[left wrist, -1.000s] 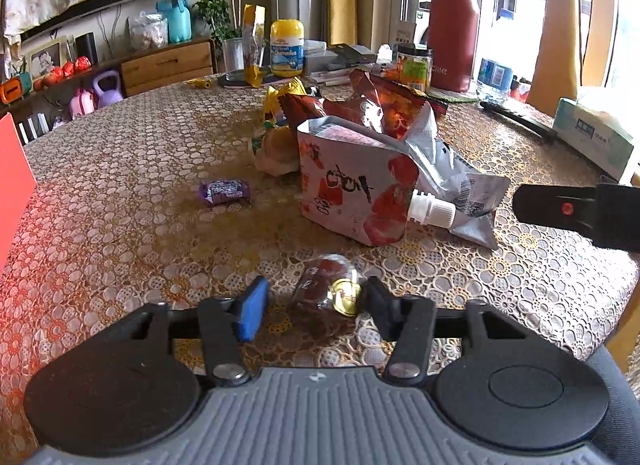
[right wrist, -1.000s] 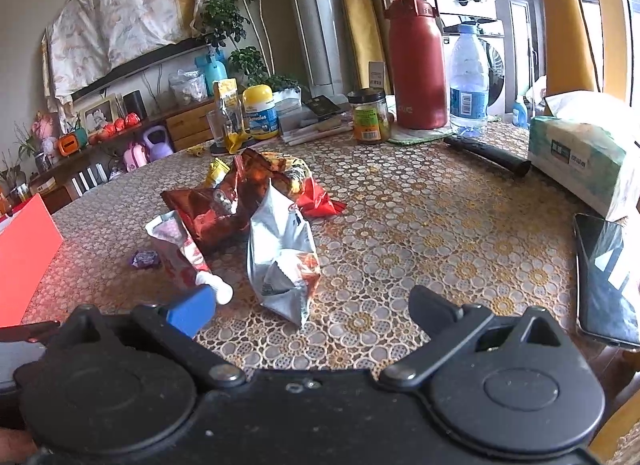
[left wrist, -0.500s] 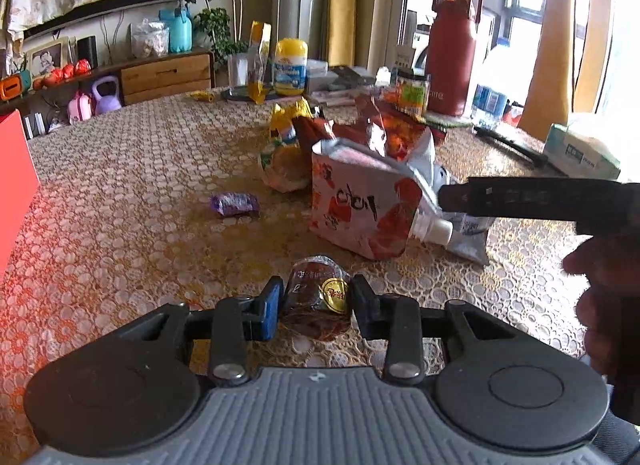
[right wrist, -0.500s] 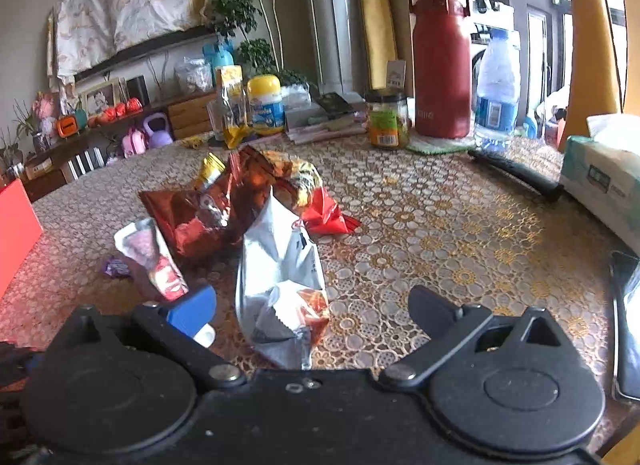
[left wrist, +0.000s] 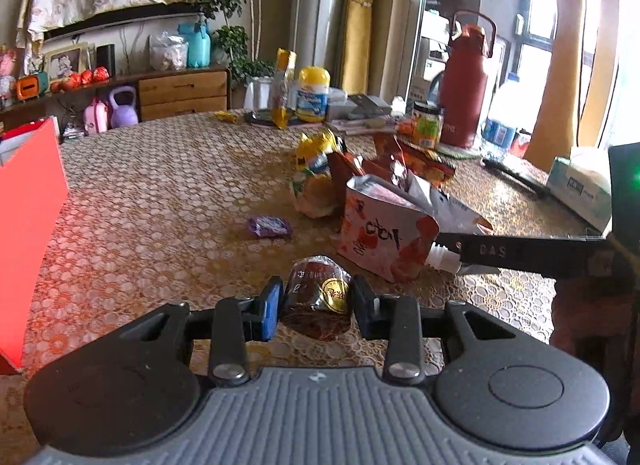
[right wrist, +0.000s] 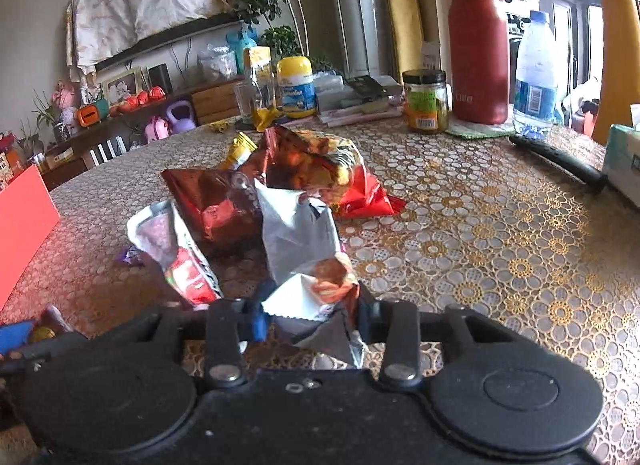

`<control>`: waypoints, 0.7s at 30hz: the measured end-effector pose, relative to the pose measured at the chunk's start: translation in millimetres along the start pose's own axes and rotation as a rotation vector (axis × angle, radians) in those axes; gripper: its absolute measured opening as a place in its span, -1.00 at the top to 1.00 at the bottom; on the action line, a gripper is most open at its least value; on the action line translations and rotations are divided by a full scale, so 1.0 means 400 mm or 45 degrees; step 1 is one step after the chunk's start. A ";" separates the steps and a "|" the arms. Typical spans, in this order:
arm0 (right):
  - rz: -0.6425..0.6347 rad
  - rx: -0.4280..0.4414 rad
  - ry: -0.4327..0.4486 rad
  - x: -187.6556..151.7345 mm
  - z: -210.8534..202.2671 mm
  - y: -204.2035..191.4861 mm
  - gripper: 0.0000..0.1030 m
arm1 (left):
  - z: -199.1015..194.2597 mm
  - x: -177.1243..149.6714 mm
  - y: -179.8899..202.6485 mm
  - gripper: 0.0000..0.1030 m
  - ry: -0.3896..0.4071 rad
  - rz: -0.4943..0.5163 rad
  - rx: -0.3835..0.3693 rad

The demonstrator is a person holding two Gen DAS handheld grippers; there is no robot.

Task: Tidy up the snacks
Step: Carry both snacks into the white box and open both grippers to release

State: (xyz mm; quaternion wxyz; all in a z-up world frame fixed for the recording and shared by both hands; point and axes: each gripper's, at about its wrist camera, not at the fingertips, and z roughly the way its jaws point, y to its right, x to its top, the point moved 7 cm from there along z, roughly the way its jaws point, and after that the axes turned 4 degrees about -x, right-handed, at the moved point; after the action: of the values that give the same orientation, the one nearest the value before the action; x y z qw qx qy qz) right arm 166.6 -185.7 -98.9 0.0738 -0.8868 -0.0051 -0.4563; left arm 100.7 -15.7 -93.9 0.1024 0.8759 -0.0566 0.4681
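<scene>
My left gripper (left wrist: pixel 315 301) is shut on a small dark snack packet with a gold seal (left wrist: pixel 320 295), just above the table. My right gripper (right wrist: pixel 310 319) is shut on the lower edge of a silver snack bag (right wrist: pixel 300 241). A white and red spouted pouch (left wrist: pixel 380 233) lies just ahead of the left gripper; it also shows in the right wrist view (right wrist: pixel 176 253). Behind it lie red foil bags (right wrist: pixel 248 193), a yellow bag (left wrist: pixel 316 181) and a small purple candy (left wrist: pixel 268 226).
A red box (left wrist: pixel 28 221) stands at the table's left edge. At the back are a red thermos (right wrist: pixel 478 49), water bottle (right wrist: pixel 534 73), jar (right wrist: pixel 426 101) and yellow-lidded tub (left wrist: pixel 314 95). A tissue box (left wrist: pixel 580 187) and black handle (right wrist: pixel 560 159) lie at the right.
My left gripper closed on the dark gold-seal packet and lifted it slightly. My right gripper moved forward to the silver bag and closed on it.
</scene>
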 end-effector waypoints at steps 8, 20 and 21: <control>0.058 -0.009 0.083 0.027 -0.089 0.008 0.33 | -0.113 0.050 -0.044 0.31 0.119 -0.039 0.037; -0.041 0.215 0.201 0.137 -0.193 -0.172 0.33 | -0.309 0.145 -0.254 0.30 0.281 -0.135 0.282; -0.061 0.257 0.200 0.146 -0.194 -0.208 0.33 | -0.321 0.152 -0.276 0.30 0.291 -0.145 0.307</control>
State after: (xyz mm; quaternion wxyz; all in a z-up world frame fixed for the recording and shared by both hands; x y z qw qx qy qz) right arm 131.6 -117.6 3.3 0.1518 -0.8361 -0.0664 -0.5230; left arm 52.1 121.2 12.1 0.0286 0.8247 0.0616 0.5615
